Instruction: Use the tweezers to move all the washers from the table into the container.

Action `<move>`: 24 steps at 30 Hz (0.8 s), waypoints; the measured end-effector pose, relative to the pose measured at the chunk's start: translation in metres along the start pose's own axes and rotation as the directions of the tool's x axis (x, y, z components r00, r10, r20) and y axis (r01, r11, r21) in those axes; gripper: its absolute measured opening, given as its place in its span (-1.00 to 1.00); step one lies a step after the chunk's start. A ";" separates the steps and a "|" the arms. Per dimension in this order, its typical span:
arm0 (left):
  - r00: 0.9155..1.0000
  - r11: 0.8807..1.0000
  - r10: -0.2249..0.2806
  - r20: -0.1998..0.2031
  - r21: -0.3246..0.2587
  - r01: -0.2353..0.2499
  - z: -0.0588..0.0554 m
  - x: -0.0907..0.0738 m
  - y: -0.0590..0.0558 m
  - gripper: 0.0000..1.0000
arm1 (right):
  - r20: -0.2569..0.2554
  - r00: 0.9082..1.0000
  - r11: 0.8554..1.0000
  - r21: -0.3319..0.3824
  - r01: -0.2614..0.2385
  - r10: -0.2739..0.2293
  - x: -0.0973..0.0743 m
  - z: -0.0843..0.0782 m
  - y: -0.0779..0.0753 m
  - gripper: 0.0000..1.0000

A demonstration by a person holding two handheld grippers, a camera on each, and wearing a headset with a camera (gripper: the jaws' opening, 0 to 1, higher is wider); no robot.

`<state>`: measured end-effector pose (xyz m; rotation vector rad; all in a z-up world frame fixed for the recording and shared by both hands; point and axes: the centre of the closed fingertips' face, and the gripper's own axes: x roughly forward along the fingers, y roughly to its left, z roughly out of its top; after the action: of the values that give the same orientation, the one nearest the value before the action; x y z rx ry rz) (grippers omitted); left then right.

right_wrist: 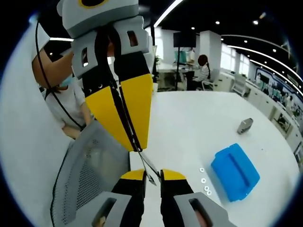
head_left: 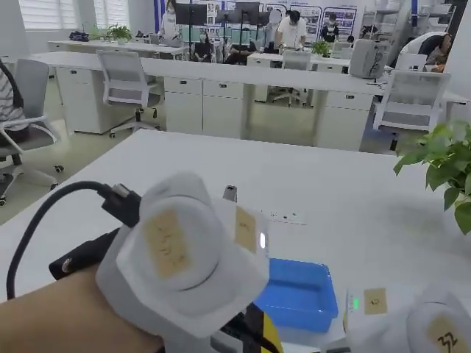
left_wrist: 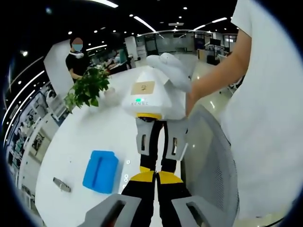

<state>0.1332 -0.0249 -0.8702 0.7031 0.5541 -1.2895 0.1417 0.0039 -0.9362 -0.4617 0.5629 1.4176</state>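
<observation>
**Regripping the tweezers between the two grippers**

Left gripper (right_wrist: 133, 142) jaws are clenched on the tweezers (right_wrist: 147, 166). The free end lies between the right gripper (right_wrist: 152, 174) jaws. The gap is narrow, and I cannot tell if it is pinched.

Judgement: seat the tweezers straight before either side lets go.

Right gripper view: washers (right_wrist: 203, 180) lie on the table (right_wrist: 199, 118) at 3 o'clock of the tips, just beside the blue container (right_wrist: 235, 171).

Head view: the container's open top sits at 5 o'clock, past the left gripper's housing.

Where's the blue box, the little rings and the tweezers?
blue box (right_wrist: 235, 171), right gripper view, middle of its top
little rings (right_wrist: 204, 180), right gripper view, one ring beside the box
tweezers (right_wrist: 144, 163), right gripper view, thin metal arm near the tip
</observation>
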 end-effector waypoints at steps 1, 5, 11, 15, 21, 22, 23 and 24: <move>1.000 1.000 -0.001 -0.004 -0.001 0.001 -0.001 0.001 0.000 -1.00 | -0.001 1.000 1.000 0.002 -0.008 0.008 0.000 0.001 0.000 -0.84; 1.000 1.000 0.010 0.001 -0.010 -0.010 -0.003 0.003 0.003 -1.00 | -0.004 1.000 1.000 -0.005 -0.021 0.021 0.001 0.002 -0.002 -0.87; 0.999 0.997 0.035 0.015 -0.074 -0.033 -0.009 0.004 0.010 -1.00 | -0.010 1.000 1.000 -0.012 -0.025 0.025 0.006 -0.001 -0.005 -0.93; 0.991 0.985 0.106 0.085 -0.144 -0.093 -0.008 0.006 0.019 -1.00 | -0.001 1.000 1.000 -0.022 -0.004 0.004 0.008 0.000 -0.009 -0.97; 0.937 0.919 0.282 0.208 -0.338 -0.201 -0.014 -0.002 0.034 -0.81 | 0.017 1.000 1.000 0.016 0.025 -0.026 0.008 0.002 -0.025 -0.98; 0.921 0.903 0.316 0.229 -0.371 -0.218 -0.015 -0.005 0.036 -0.78 | 0.021 0.999 0.999 0.026 0.029 -0.029 0.008 0.003 -0.027 -0.98; 0.898 0.878 0.362 0.248 -0.415 -0.239 -0.018 -0.009 0.038 -0.72 | 0.025 0.999 0.999 0.030 0.031 -0.032 0.007 0.004 -0.030 -0.98; 0.888 0.860 0.387 0.247 -0.443 -0.252 -0.022 -0.011 0.038 -0.60 | 0.028 0.999 0.999 0.035 0.041 -0.042 0.007 0.005 -0.035 -0.98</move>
<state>0.1686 0.0037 -0.8712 0.2134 0.3858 -0.9066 0.1771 0.0083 -0.9377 -0.4224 0.5509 1.3709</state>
